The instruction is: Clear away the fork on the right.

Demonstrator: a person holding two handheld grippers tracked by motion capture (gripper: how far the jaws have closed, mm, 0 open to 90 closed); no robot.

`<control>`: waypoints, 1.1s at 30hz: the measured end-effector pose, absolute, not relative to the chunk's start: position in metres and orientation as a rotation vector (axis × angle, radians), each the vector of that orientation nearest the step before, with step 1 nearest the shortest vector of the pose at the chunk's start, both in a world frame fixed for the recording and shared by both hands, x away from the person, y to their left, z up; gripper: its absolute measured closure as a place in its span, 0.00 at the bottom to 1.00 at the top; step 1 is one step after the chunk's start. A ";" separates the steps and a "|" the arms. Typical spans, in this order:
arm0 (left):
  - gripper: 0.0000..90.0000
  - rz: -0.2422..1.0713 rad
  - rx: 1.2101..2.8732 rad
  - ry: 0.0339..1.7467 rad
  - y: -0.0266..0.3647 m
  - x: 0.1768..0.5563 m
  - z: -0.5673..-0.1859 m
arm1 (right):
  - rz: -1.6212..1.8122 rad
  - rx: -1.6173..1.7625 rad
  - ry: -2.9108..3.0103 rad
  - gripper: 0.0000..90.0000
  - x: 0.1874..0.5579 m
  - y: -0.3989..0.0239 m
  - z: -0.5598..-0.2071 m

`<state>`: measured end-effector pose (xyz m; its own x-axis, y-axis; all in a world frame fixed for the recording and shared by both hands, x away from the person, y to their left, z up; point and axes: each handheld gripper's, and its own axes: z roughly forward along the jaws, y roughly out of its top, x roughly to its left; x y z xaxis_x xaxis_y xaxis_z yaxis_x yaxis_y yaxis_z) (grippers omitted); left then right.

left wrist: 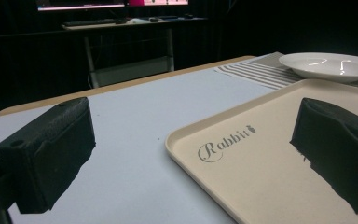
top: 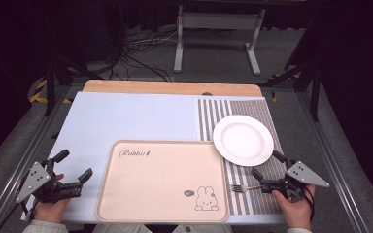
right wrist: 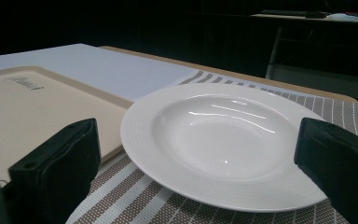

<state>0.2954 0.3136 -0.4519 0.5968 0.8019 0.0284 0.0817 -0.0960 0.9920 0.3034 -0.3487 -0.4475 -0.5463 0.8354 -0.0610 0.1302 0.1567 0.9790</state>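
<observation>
1. Left gripper (top: 74, 166) sits at the table's near-left corner on the pale blue mat (top: 126, 121), held by the left hand (top: 48, 206). Jaws spread wide, nothing betw them.
2. Beige tray (top: 160, 179) just right of it, long axis left-right; "Rabbit" script at far-left, bunny print near-right. Empty.
3. White plate (top: 243, 140) on striped placemat (top: 252, 109), touching/overlapping tray's far-right corner.
4. Fork (top: 243, 188) on placemat just right of tray, below plate; long axis left-right, tines point left twd tray, handle end at the right gripper.
5. Right gripper (top: 267, 165), in right hand (top: 294, 208), near-right edge; jaws wide, bracketing the plate in right gripper view.
</observation>
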 end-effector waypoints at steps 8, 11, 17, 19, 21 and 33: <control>0.00 0.715 1.574 0.765 0.313 0.296 -0.452 | 1.475 0.926 1.816 0.01 0.305 -0.348 -0.443; 0.00 0.714 1.580 0.765 0.312 0.296 -0.452 | 1.517 0.903 1.838 0.01 0.309 -0.344 -0.435; 0.00 0.716 1.573 0.766 0.313 0.296 -0.453 | 1.504 0.883 1.873 0.01 0.318 -0.335 -0.419; 0.00 0.713 1.577 0.764 0.314 0.296 -0.452 | 1.490 0.890 1.895 0.01 0.322 -0.332 -0.415; 0.00 0.714 1.572 0.766 0.315 0.295 -0.452 | 1.477 0.905 1.921 0.01 0.325 -0.330 -0.411; 0.00 0.717 1.576 0.767 0.314 0.295 -0.452 | 1.254 0.838 2.199 0.06 0.335 -0.316 -0.393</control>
